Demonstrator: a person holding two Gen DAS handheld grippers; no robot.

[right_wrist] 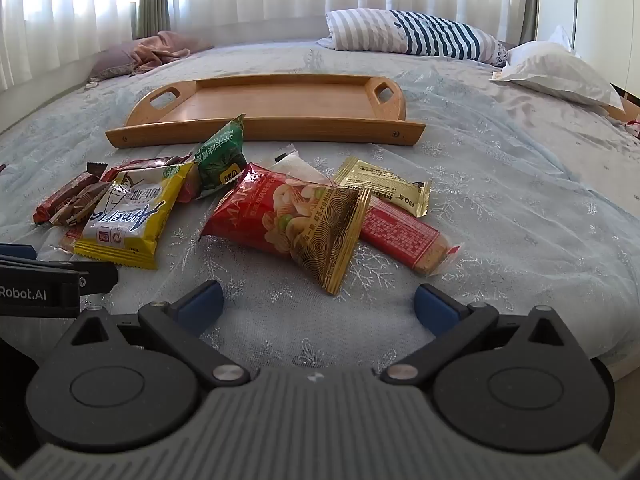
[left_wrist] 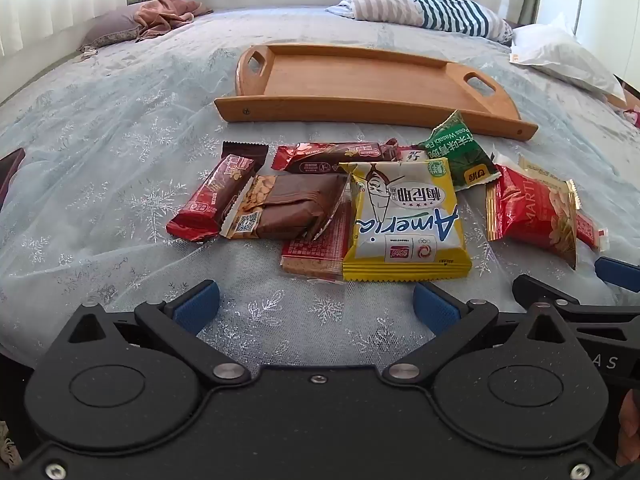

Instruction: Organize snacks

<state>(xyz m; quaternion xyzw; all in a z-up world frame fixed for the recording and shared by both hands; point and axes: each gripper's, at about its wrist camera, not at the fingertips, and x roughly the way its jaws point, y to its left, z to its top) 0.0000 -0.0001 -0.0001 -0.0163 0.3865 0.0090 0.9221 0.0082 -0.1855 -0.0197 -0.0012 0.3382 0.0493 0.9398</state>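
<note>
Both tongs spread wide, nothing held: left tongs [left_wrist: 316, 306], right tongs [right_wrist: 318, 306], hovering over the bed [right_wrist: 520, 200]. Snack packets [left_wrist: 404, 216] lie heaped on the bedspread just in front of the wooden tray [left_wrist: 360, 76], none in it.
</note>
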